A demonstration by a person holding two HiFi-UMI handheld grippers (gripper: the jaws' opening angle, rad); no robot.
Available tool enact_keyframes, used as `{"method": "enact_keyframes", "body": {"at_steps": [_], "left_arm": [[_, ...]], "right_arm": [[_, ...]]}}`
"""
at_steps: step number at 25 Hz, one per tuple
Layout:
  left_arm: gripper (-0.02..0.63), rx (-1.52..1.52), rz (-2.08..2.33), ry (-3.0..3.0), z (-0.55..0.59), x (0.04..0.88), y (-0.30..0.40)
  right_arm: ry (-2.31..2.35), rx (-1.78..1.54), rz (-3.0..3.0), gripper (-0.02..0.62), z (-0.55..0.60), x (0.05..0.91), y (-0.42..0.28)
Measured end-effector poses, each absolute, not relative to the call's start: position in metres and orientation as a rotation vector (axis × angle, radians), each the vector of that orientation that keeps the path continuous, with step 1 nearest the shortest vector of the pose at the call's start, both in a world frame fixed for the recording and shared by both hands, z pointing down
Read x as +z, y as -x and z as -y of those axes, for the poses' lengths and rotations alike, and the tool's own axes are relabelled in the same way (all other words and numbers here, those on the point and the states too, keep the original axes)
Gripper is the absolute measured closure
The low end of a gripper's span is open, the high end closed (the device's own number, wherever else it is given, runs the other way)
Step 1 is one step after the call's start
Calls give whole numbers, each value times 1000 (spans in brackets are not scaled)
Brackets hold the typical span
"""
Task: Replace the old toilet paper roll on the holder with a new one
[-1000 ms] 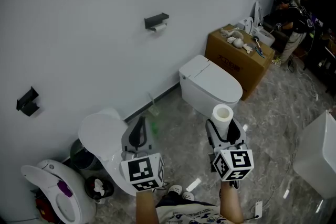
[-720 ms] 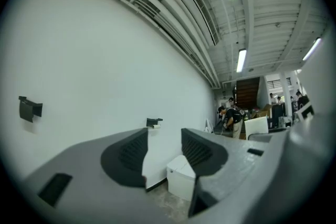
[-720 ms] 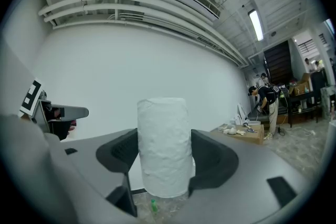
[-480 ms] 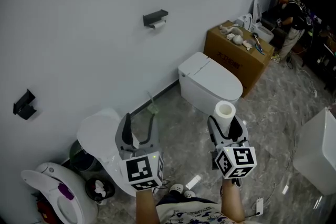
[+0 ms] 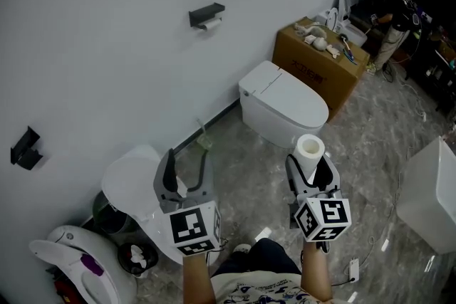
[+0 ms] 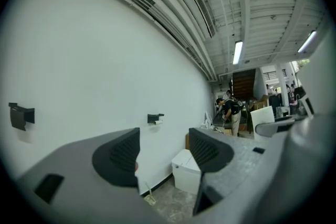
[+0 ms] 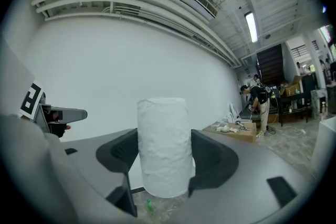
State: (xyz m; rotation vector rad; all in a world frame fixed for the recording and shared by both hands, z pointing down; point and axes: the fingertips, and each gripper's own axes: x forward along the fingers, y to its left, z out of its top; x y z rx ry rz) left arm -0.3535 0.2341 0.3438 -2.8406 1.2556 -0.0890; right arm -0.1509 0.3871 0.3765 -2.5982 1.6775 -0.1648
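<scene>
A black holder [image 5: 206, 13] hangs on the white wall with the thin old roll [image 5: 211, 24] under it; the left gripper view shows the holder [image 6: 155, 118] small and far ahead. My left gripper [image 5: 187, 161] points level toward the wall. Its jaws have just been opening and stand open with nothing between them [image 6: 164, 152]. My right gripper [image 5: 311, 166] is shut on a full white new roll [image 5: 310, 151], held upright between the pads [image 7: 164, 147]. Both grippers are well short of the holder.
A white toilet [image 5: 281, 105] stands against the wall below right of the holder. A cardboard box [image 5: 317, 67] with odds on top is beyond it. Another toilet [image 5: 132, 185] is below my left gripper. A second black holder [image 5: 23, 149] hangs far left. A person [image 5: 388, 7] stands far right.
The left gripper's jaws went from shut to wide open. Both grippers moved slightly forward toward the wall, the right one still carrying the new roll.
</scene>
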Motion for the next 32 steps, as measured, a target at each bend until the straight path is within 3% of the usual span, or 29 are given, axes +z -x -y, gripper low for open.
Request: {"method": "enact_keyframes", "body": {"at_steps": [14, 32], "left_arm": [[330, -117, -1229, 2847, -194, 358, 305], [331, -63, -1411, 2707, -68, 324, 156]], "right_arm": [[2615, -174, -1683, 285, -341, 386, 108], [2484, -89, -1833, 285, -185, 357, -66]]}}
